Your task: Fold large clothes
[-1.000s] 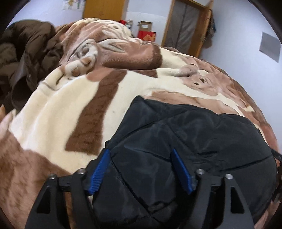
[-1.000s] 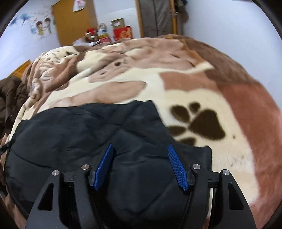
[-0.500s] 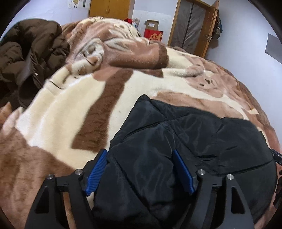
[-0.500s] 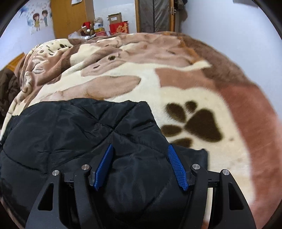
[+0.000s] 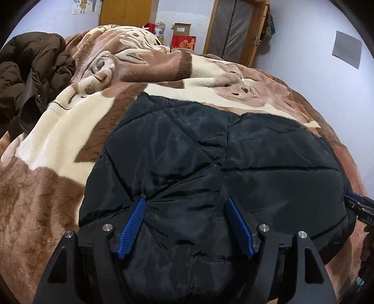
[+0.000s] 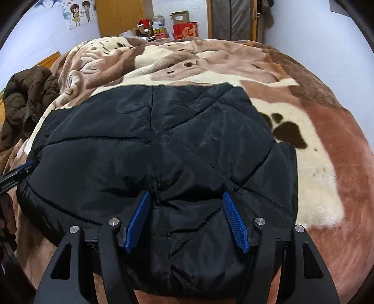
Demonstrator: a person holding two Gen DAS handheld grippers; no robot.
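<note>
A black quilted padded jacket (image 5: 210, 163) lies folded into a compact block on a brown and cream blanket; it also shows in the right wrist view (image 6: 163, 145). My left gripper (image 5: 185, 203) is open, its blue pads spread over the jacket's near left part. My right gripper (image 6: 184, 198) is open over the jacket's near right part. Neither grips the cloth. The right gripper's tip shows at the right edge of the left wrist view (image 5: 357, 205), and the left gripper's tip shows at the left edge of the right wrist view (image 6: 16, 175).
A brown puffy coat (image 5: 30, 77) lies heaped at the blanket's far left. The blanket (image 6: 315, 145) covers the whole bed. Boxes (image 6: 184, 25), a wooden wardrobe (image 6: 121, 16) and a doorway stand beyond the bed's far end.
Both grippers have risen and pulled back, so more of the jacket shows. The jacket's far part now lies flatter and wider across the blanket. Both grippers stay open.
</note>
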